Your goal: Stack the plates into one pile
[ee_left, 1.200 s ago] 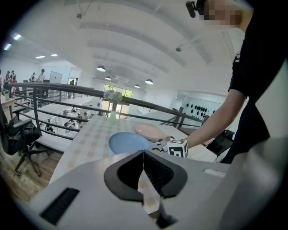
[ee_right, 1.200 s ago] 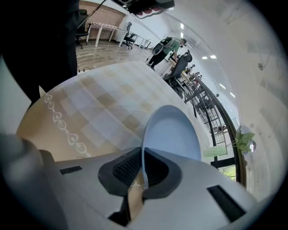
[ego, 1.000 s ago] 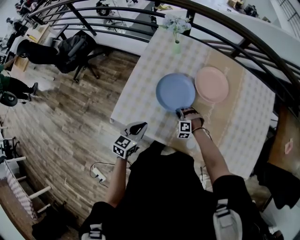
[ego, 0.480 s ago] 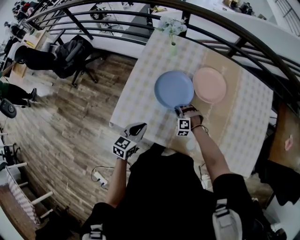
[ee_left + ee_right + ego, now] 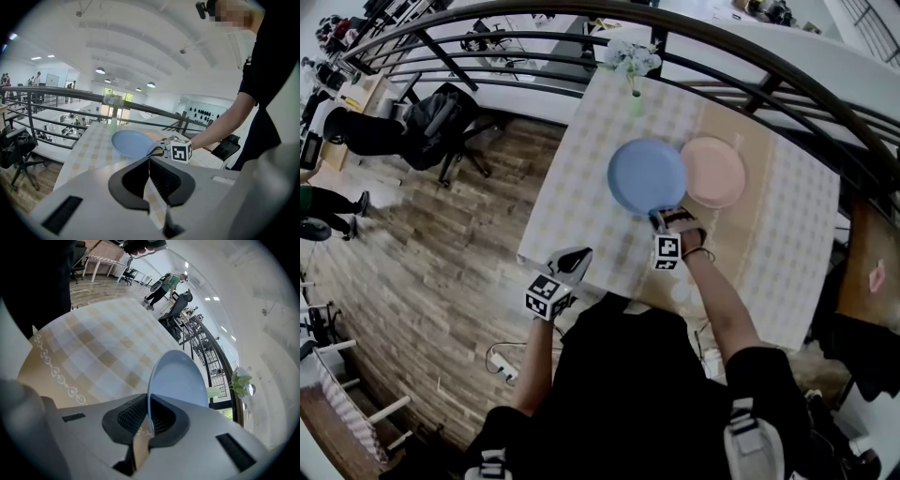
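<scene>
A blue plate hangs just above the checked table, its near rim pinched by my right gripper, which is shut on it. In the right gripper view the blue plate stands edge-on between the jaws. A pink plate lies flat on the table right beside it, and the blue plate's right edge slightly overlaps it. My left gripper stays off the table's near left corner, shut with nothing in it. From the left gripper view the blue plate and the right gripper show ahead.
A green vase with white flowers stands at the table's far edge. A dark curved railing runs behind the table. An office chair stands on the wooden floor to the left. People stand far left.
The blue plate has shifted slightly right and now overlaps the pink plate's edge. The left gripper has not moved.
</scene>
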